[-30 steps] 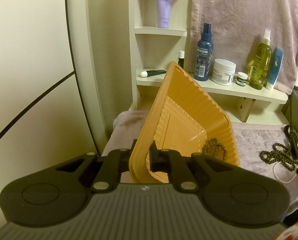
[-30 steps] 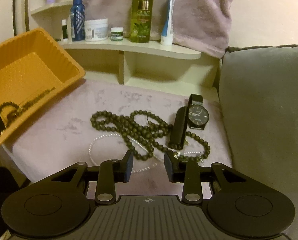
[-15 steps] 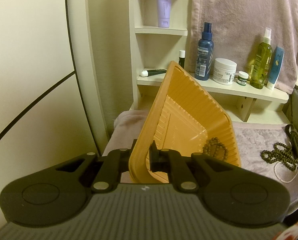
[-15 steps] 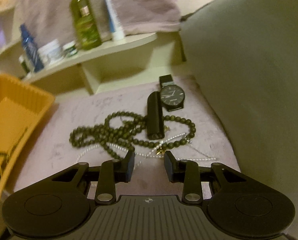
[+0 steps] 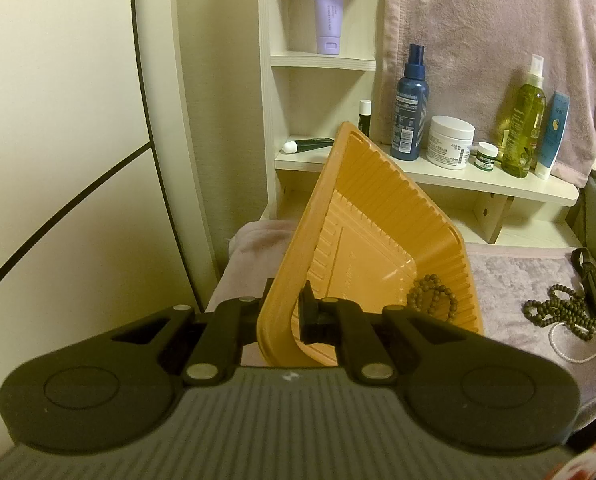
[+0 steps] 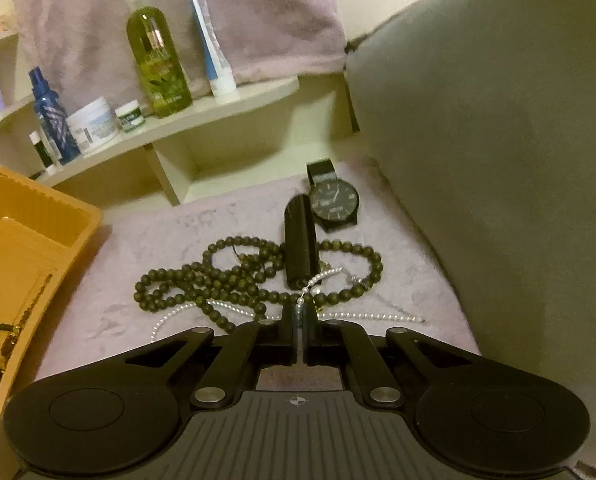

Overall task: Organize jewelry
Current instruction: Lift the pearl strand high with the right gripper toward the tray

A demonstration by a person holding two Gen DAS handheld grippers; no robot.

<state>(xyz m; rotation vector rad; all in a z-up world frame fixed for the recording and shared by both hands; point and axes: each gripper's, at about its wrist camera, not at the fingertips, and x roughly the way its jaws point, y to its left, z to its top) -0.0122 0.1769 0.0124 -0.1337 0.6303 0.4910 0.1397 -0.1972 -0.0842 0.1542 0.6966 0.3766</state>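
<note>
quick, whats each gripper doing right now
left gripper: closed on the rim of the orange tray, held tilted.
right gripper: closed on the silver chain.

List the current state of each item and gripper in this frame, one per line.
Left gripper: shut on the orange tray's wall.
Orange tray: tilted, one dark bead bracelet inside.
Right gripper: shut on the silver chain.
Dark bead necklace: loose on the cloth, tangled with the chain.
Black watch: lying on the cloth, face up.
</note>
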